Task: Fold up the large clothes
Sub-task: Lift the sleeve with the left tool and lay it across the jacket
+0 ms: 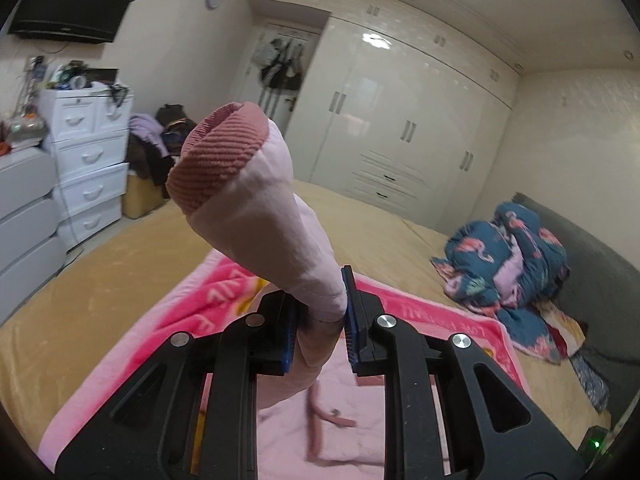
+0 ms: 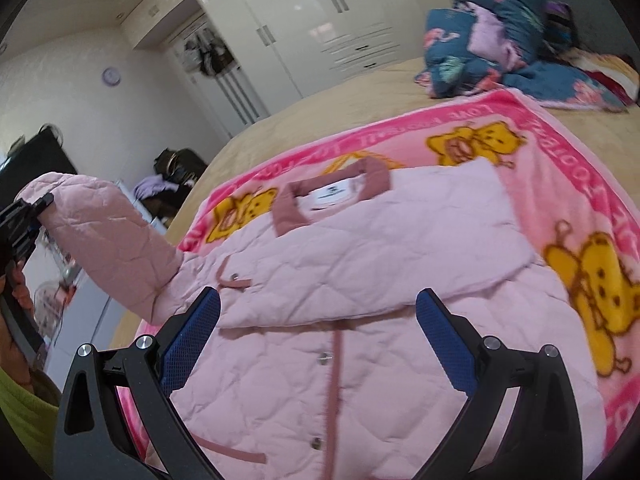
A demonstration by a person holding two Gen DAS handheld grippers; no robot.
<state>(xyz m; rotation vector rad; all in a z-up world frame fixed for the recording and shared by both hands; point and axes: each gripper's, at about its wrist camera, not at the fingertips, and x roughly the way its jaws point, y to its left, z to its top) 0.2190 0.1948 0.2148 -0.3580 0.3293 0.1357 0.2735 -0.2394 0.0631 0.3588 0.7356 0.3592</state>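
A pink quilted jacket lies face up on a pink bear-print blanket on the bed. Its right sleeve is folded across the chest. My left gripper is shut on the jacket's other sleeve and holds it lifted above the bed, the darker ribbed cuff pointing up. In the right wrist view that raised sleeve shows at the left with the left gripper on its end. My right gripper is open and empty, just above the jacket's front by the button placket.
A crumpled blue flamingo-print quilt lies at the bed's head end. White drawer units and a pile of clothes stand beside the bed. White wardrobes line the far wall. The tan bedsheet surrounds the blanket.
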